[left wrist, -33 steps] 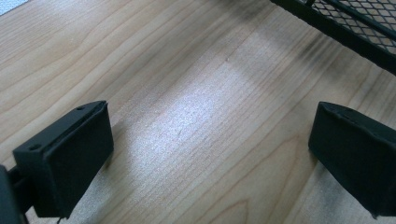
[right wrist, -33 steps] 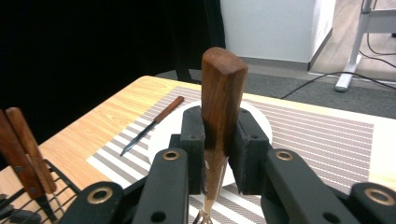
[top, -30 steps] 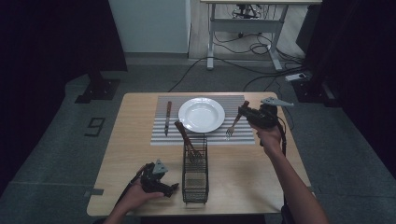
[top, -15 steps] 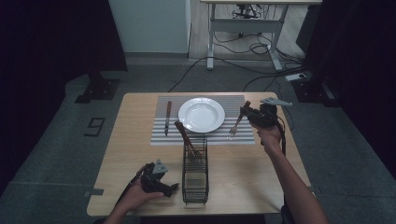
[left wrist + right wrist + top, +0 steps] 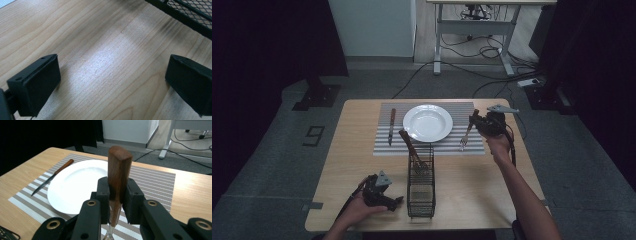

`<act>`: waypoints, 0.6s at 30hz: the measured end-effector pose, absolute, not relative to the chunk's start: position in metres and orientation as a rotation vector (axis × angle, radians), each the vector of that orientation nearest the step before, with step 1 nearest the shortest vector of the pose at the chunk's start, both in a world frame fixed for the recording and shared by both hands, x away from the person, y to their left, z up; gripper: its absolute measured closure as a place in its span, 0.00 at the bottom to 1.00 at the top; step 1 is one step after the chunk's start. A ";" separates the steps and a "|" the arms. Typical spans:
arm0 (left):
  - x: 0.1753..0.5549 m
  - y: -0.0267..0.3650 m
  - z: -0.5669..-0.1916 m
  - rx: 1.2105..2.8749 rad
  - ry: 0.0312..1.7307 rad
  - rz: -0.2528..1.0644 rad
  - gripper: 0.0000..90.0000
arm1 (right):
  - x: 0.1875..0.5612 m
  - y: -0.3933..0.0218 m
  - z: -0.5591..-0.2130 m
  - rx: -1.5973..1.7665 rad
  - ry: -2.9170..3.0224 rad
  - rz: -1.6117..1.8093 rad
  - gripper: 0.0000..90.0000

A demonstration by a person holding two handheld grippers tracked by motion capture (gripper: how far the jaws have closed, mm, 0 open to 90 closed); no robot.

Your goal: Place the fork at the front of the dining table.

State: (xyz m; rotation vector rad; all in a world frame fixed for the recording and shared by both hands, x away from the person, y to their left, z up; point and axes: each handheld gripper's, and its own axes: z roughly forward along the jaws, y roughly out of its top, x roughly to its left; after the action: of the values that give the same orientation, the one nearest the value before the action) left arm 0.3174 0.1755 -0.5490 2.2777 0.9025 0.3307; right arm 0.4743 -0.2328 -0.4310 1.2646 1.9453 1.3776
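Observation:
My right gripper [image 5: 474, 121] is shut on the wooden handle of a fork [image 5: 466, 136], which hangs tines-down over the striped placemat [image 5: 462, 108] just right of the white plate [image 5: 428, 122]. In the right gripper view the fork's brown handle [image 5: 119, 172] stands upright between the pads [image 5: 103, 192], with the plate [image 5: 75, 185] behind it. A wooden-handled knife [image 5: 391, 126] lies on the mat left of the plate. My left gripper [image 5: 395, 202] rests open on the table near the front edge, left of the black wire basket [image 5: 421, 189]; its two pads [image 5: 37, 82] hold nothing.
A wooden-handled utensil [image 5: 410, 148] leans out of the basket's far end. The basket's mesh corner [image 5: 190, 12] lies close ahead of the left gripper. The knife [image 5: 51, 177] lies left of the plate in the right gripper view. Bare wood [image 5: 352, 160] lies between mat and left gripper.
The right gripper has sunk a little with the fork, bringing the tines closer to the placemat. The left gripper has stayed where it was.

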 end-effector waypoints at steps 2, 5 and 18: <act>0.317 0.176 -0.549 2.278 0.902 0.331 0.00 | 0.475 -0.233 -0.432 1.269 1.944 1.368 0.85; 0.317 0.176 -0.549 2.278 0.902 0.331 0.00 | 0.476 -0.234 -0.432 1.273 1.943 1.348 0.85; 0.317 0.175 -0.549 2.278 0.903 0.331 0.00 | 0.479 -0.238 -0.436 1.296 1.956 1.320 0.85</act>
State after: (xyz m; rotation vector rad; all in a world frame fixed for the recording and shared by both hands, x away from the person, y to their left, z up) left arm 0.3173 0.1755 -0.5490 2.2776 0.9025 0.3308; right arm 0.4791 -0.2383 -0.4363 1.2956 1.9557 1.3202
